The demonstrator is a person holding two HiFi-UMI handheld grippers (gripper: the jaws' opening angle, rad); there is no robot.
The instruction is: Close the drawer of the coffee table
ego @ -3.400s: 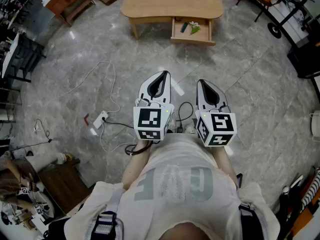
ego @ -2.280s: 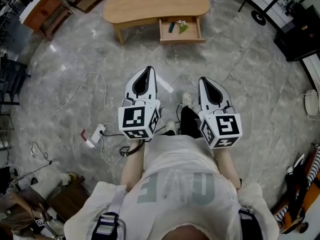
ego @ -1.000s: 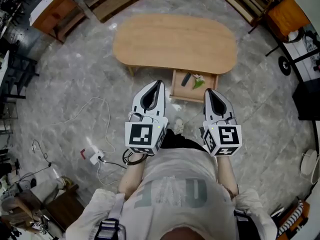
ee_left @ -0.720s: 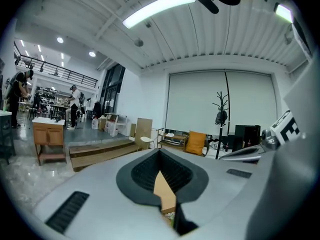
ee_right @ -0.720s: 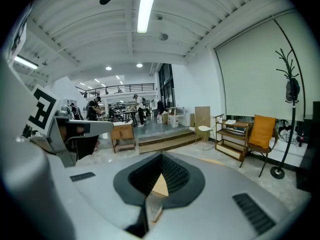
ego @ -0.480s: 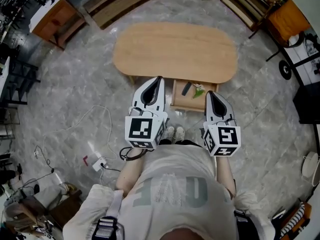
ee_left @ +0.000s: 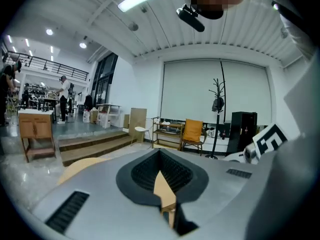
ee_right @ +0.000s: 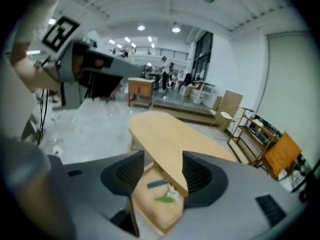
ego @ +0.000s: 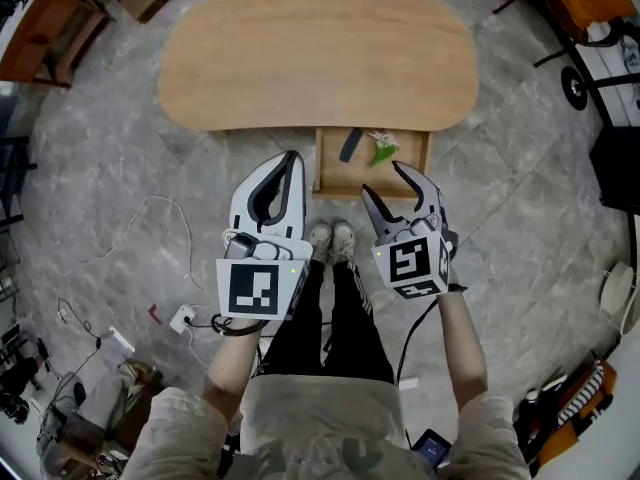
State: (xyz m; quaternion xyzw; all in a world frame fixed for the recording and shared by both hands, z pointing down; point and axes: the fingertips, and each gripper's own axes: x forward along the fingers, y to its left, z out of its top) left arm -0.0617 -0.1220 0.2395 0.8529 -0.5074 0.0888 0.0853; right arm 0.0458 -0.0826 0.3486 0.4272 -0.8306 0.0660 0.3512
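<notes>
The coffee table (ego: 320, 53) hides part of the drawer (ego: 335, 175), whose small contents (ego: 350, 145) are unclear.

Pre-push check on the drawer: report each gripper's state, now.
Left gripper: closed, empty.
Right gripper: open, jaws have just been opening, nothing between them.

**Right gripper** (ee_right: 163, 159): its jaws had just been opening and stood wide apart, with nothing pressed between the pads. Through the gap appeared the coffee table (ee_right: 170, 131), its oval wooden top running away from the camera. The drawer (ee_right: 152, 209) stood pulled out under the near edge. It held a dark oblong item (ee_right: 156, 184) and, just beside it, a green-and-white sprig (ee_right: 167, 197). Grey marbled floor (ee_right: 100, 121) surrounded the table.
</notes>
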